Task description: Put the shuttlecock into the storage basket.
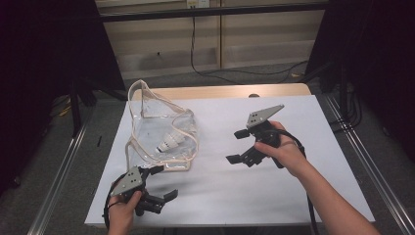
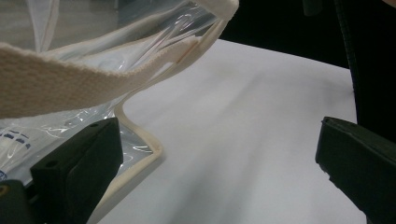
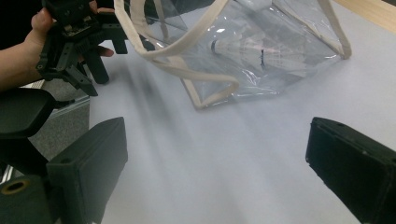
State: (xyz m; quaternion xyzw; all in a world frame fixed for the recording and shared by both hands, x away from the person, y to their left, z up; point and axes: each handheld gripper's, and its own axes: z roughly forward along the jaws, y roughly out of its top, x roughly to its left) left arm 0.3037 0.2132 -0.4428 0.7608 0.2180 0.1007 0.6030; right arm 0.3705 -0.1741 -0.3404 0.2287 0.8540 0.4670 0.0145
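A white worktop [image 1: 274,196] is filling most of the scene, with a strip of bare wood showing at its far edge. Grey floor and metal rails are running along both sides, and dark curtains are hanging at the far left and far right.

A clear plastic bag [image 1: 166,132] with cream fabric trim is lying on the left half of the worktop, its mouth and one cream strap standing up toward the far side. In the right gripper view the bag [image 3: 261,56] is sitting at the far middle, its trimmed corner resting flat on the white surface. In the left gripper view its cream strap [image 2: 93,74] is arching close above the tool's left jaw, and the bag's trimmed corner is lying just beside that jaw; whether they are touching cannot be told.

The right tool [image 1: 238,146] is hovering over the middle of the worktop, to the right of the bag and well apart from it, held in the person's right hand [image 1: 286,152]. Its jaws are spreading wide with nothing between them.

The left tool [image 1: 164,182] is sitting at the near left, just at the bag's near edge, gripped by the left hand [image 1: 122,208]. Its jaws are also standing wide apart, gripping nothing.

Inside the bag a white shuttlecock [image 1: 169,143] is lying on its side, also showing through the plastic in the right gripper view [image 3: 233,46].
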